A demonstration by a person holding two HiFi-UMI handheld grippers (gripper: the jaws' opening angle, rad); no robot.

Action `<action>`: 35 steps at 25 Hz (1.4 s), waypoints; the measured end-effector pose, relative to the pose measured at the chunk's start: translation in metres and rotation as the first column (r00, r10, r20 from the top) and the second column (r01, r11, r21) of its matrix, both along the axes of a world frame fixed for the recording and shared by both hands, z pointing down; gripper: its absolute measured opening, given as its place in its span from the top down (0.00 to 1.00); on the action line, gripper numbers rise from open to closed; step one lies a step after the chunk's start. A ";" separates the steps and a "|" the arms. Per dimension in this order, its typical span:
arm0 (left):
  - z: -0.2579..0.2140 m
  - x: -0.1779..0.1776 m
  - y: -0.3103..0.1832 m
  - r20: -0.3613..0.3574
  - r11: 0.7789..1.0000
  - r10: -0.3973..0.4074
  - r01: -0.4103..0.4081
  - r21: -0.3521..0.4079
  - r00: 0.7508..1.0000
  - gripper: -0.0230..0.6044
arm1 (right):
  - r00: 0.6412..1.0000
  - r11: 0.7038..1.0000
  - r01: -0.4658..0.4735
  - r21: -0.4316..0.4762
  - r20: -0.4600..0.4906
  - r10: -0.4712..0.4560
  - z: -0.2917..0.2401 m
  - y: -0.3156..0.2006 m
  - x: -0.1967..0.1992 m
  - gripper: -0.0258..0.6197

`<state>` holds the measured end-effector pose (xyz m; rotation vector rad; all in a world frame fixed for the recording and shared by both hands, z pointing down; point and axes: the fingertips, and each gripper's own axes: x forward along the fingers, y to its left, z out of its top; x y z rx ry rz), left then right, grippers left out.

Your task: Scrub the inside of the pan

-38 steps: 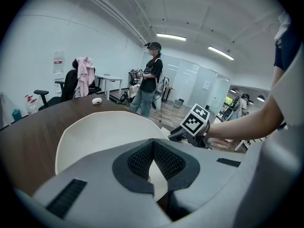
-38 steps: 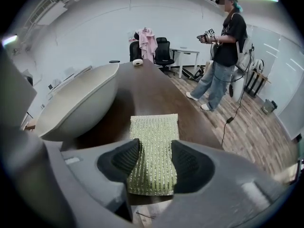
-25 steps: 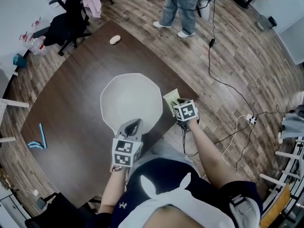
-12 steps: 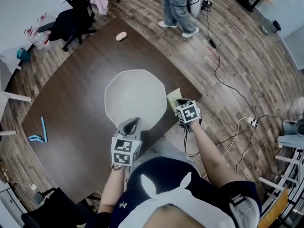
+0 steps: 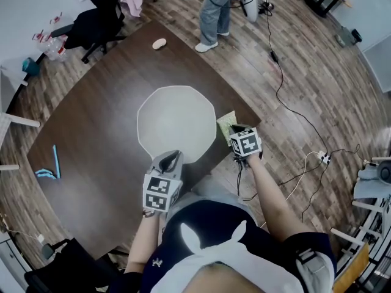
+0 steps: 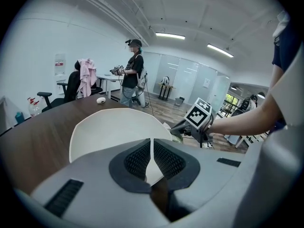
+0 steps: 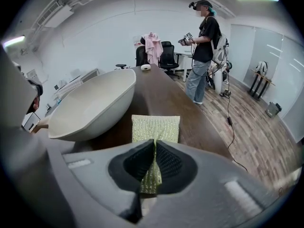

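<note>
The left gripper (image 6: 151,156) pinched the white pan's (image 5: 176,119) near rim on the dark table (image 5: 91,121). The right gripper (image 7: 154,164) clamped a yellow-green scrub pad (image 7: 156,127) just beside the pan.

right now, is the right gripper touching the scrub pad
Touching. In its own view, the right gripper has its jaws shut on the near edge of the yellow-green scrub pad, which is pinched between them.

pan (image 5: 176,124) 1 | scrubbing pad (image 7: 156,127) 1 | grippers 2: left gripper (image 5: 173,158), right gripper (image 5: 231,130) | table (image 5: 104,115) 1 | bystander (image 7: 204,42) 1
</note>
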<state>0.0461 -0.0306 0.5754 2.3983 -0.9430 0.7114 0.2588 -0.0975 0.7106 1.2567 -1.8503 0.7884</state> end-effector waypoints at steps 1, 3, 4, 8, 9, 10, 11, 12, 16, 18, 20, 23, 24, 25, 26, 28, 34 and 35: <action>0.000 -0.001 0.001 0.000 1.000 0.002 -0.002 0.003 1.000 0.96 | 1.000 1.000 0.000 0.004 0.003 0.000 -0.002 0.000 -0.001 0.94; -0.002 -0.002 0.003 -0.002 1.000 0.003 -0.002 0.009 1.000 0.96 | 1.000 1.000 0.001 0.012 0.008 -0.001 -0.006 0.001 -0.004 0.94; -0.003 -0.003 0.004 -0.002 1.000 0.001 -0.001 0.012 1.000 0.96 | 1.000 1.000 0.002 0.017 0.008 -0.002 -0.009 0.001 -0.004 0.94; -0.004 -0.010 0.005 0.019 0.999 -0.010 0.010 0.031 1.000 0.86 | 1.000 0.999 -0.002 0.033 0.009 0.002 -0.017 0.002 -0.008 0.94; -0.004 -0.012 0.007 0.027 0.999 -0.008 0.008 0.032 1.000 0.81 | 1.000 0.999 -0.006 0.037 0.008 0.005 -0.019 0.003 -0.009 0.94; -0.003 -0.015 0.009 0.037 1.000 -0.003 0.002 0.030 0.999 0.74 | 1.000 0.999 -0.009 0.040 0.006 0.009 -0.022 0.003 -0.011 0.94; -0.002 -0.017 0.011 0.049 1.000 0.005 -0.006 0.027 0.999 0.69 | 1.000 0.999 -0.011 0.043 0.006 0.011 -0.025 0.004 -0.013 0.94; -0.002 -0.020 0.013 0.062 1.000 0.012 -0.013 0.024 0.998 0.67 | 1.000 0.999 -0.013 0.046 0.007 0.013 -0.027 0.004 -0.015 0.94; 0.007 -0.032 0.026 0.108 0.999 0.035 -0.035 0.002 0.994 0.62 | 0.999 0.998 -0.032 0.058 0.008 0.031 -0.034 0.011 -0.018 0.94; 0.017 -0.040 0.032 0.143 0.999 0.046 -0.044 -0.016 0.989 0.58 | 0.999 0.997 -0.045 0.064 0.010 0.045 -0.037 0.014 -0.018 0.94; 0.026 -0.049 0.037 0.182 0.999 0.048 -0.045 -0.023 0.982 0.55 | 0.998 0.996 -0.055 0.071 0.012 0.055 -0.039 0.017 -0.019 0.94; 0.039 -0.061 0.049 0.243 0.998 0.052 -0.042 -0.046 0.969 0.53 | 0.997 0.994 -0.075 0.078 0.015 0.074 -0.043 0.025 -0.015 0.94; 0.043 -0.064 0.053 0.264 0.997 0.060 -0.045 -0.062 0.963 0.51 | 0.996 0.993 -0.083 0.079 0.016 0.082 -0.044 0.028 -0.013 0.94; 0.047 -0.068 0.058 0.280 0.996 0.069 -0.049 -0.079 0.957 0.49 | 0.996 0.992 -0.093 0.080 0.018 0.092 -0.046 0.030 -0.012 0.94; 0.052 -0.071 0.062 0.290 0.994 0.079 -0.053 -0.095 0.954 0.48 | 0.995 0.991 -0.102 0.081 0.018 0.101 -0.047 0.032 -0.011 0.94; 0.059 -0.077 0.068 0.299 0.991 0.090 -0.055 -0.124 0.950 0.46 | 0.994 0.990 -0.113 0.085 0.021 0.112 -0.051 0.035 -0.011 0.94; 0.074 -0.089 0.078 0.305 0.986 0.082 -0.032 -0.166 0.949 0.46 | 0.993 0.986 -0.122 0.111 0.026 0.119 -0.064 0.041 -0.015 0.94; 0.076 -0.090 0.079 0.301 0.984 0.081 -0.029 -0.175 0.950 0.46 | 0.992 0.985 -0.123 0.117 0.028 0.121 -0.066 0.042 -0.015 0.94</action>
